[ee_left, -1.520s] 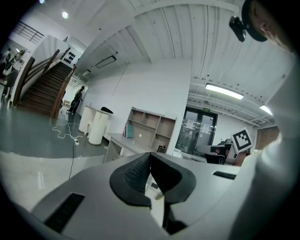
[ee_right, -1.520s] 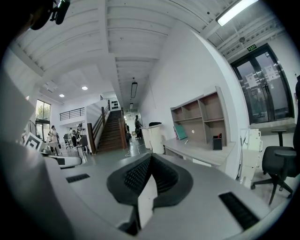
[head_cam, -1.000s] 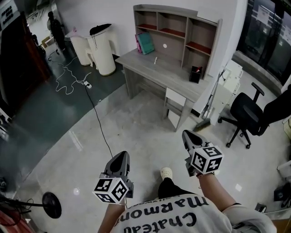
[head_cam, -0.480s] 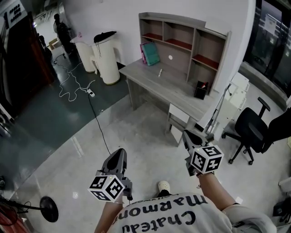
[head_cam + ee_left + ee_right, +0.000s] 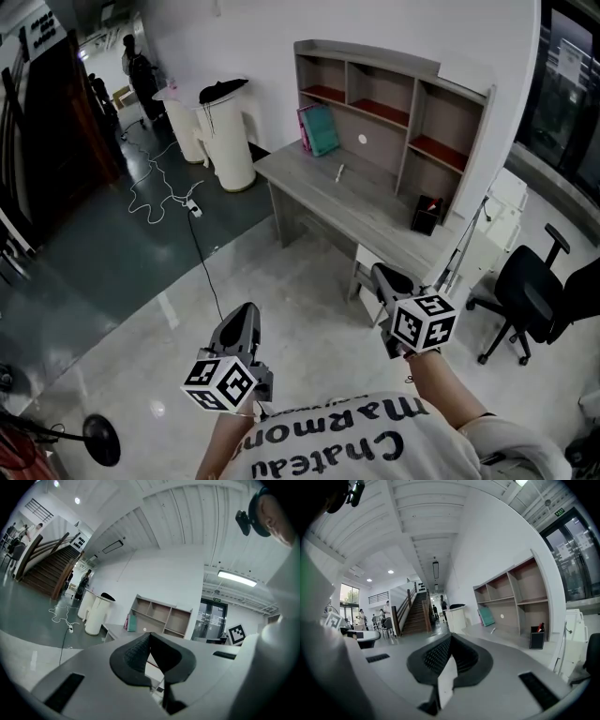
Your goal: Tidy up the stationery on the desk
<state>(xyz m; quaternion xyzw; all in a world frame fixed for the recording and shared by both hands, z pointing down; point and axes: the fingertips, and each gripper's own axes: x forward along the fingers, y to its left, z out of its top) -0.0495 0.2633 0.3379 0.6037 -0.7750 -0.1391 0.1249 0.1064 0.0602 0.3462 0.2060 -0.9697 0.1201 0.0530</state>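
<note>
A grey wooden desk (image 5: 323, 192) with a shelf hutch stands ahead against the white wall. On it a teal book (image 5: 320, 128) leans upright at the back left, a small white pen (image 5: 339, 172) lies mid-top, and a black pen holder (image 5: 427, 216) stands at the right end. The same holder (image 5: 536, 637) and book (image 5: 487, 616) show in the right gripper view. My left gripper (image 5: 246, 316) and right gripper (image 5: 383, 275) hang over the floor, well short of the desk. Both are shut and empty, as seen up close for the left gripper (image 5: 150, 637) and right gripper (image 5: 450, 639).
A black office chair (image 5: 530, 300) stands right of the desk beside a white cabinet (image 5: 497, 220). Two white cylinders (image 5: 223, 131) stand left of the desk, and a cable (image 5: 199, 246) runs across the floor. A round stand base (image 5: 101, 441) lies at the lower left.
The view has closed in on the desk, which now sits lower and larger in the frame. Both grippers stay shut in much the same place before the person.
</note>
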